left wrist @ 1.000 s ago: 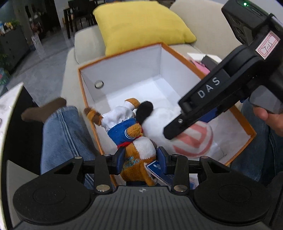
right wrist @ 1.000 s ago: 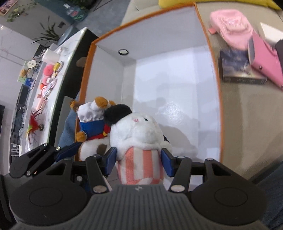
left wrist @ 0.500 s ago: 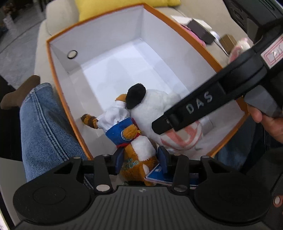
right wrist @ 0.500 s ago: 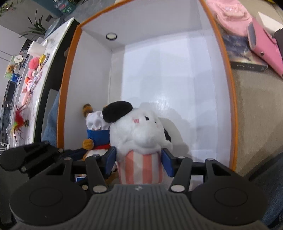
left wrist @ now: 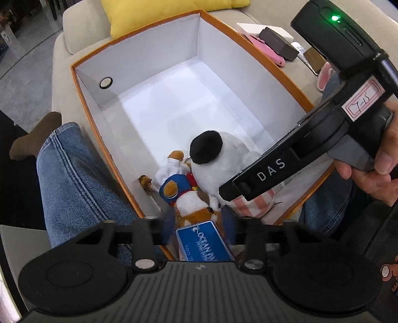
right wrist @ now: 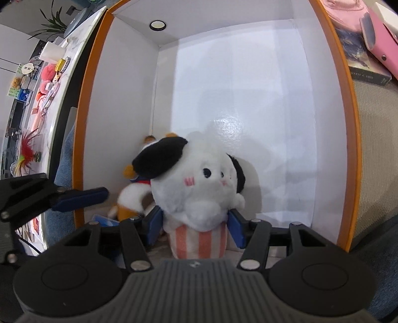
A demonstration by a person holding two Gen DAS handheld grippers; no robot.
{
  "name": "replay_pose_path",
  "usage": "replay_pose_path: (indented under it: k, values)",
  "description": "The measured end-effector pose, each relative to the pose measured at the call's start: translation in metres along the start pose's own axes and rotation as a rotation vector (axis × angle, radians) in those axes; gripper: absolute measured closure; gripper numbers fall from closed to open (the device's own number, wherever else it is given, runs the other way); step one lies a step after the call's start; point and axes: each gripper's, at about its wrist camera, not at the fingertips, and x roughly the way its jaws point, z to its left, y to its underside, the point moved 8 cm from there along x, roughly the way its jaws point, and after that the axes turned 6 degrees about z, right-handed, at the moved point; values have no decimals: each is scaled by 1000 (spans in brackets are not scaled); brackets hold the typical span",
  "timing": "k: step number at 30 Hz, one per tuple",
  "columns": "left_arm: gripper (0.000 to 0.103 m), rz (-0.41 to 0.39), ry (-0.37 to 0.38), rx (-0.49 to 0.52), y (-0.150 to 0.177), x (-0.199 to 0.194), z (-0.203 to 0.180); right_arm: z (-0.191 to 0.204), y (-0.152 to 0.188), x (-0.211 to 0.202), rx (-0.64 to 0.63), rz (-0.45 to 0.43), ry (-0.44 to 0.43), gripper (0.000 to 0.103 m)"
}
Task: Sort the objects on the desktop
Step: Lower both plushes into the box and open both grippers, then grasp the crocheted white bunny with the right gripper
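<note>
An orange-rimmed white box (left wrist: 89, 104) (right wrist: 348, 124) holds both toys at its near end. My right gripper (right wrist: 196, 227) is shut on the white plush dog (right wrist: 199, 179) (left wrist: 223, 159), its pads pressing the sides just above the pink-striped base. The dog stands upright on the box floor. The brown plush in a blue shirt (left wrist: 196, 206) (right wrist: 129, 196) lies in the near left corner beside it. My left gripper (left wrist: 199, 223) hovers over it with jaws closing; the plush and its blue tag (left wrist: 204, 241) show between the pads, which do not press it. A left finger (right wrist: 82, 196) crosses the rim.
The box sits on a beige sofa between a person's jeans-clad legs (left wrist: 74, 179). A yellow cushion (left wrist: 159, 15) lies behind it. A pink wallet (right wrist: 380, 37), a book (right wrist: 360, 64) and a dark case (left wrist: 278, 42) lie right of the box. A table with small toys (right wrist: 47, 74) stands left.
Both grippers tipped further down into the box. The white dog sank to the floor and stands upright. The brown plush dropped lower into the corner, away from the left pads.
</note>
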Motion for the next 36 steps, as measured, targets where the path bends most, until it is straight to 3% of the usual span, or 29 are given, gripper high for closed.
replay_pose_path:
  k: [3,8,16,23,30,36]
  values:
    - [75,19,-29,-14,1,14,2,0,-1,1,-9,2,0,45]
    - [77,32,-22,7,-5,19,0,0,-1,7,-5,13,-7,45]
    - [78,48,-74,51,-3,27,-10,1,0,17,-23,22,8,44]
    - [76,-3,-78,4,1,3,-2,8,7,-2,-90,-18,7,32]
    - [74,-118,-93,-12,-3,-43,-11,15,29,-58,-203,-149,-41,32]
    - [74,-252,-64,32,-36,-77,-52,-24,37,-127,-203,-355,52,38]
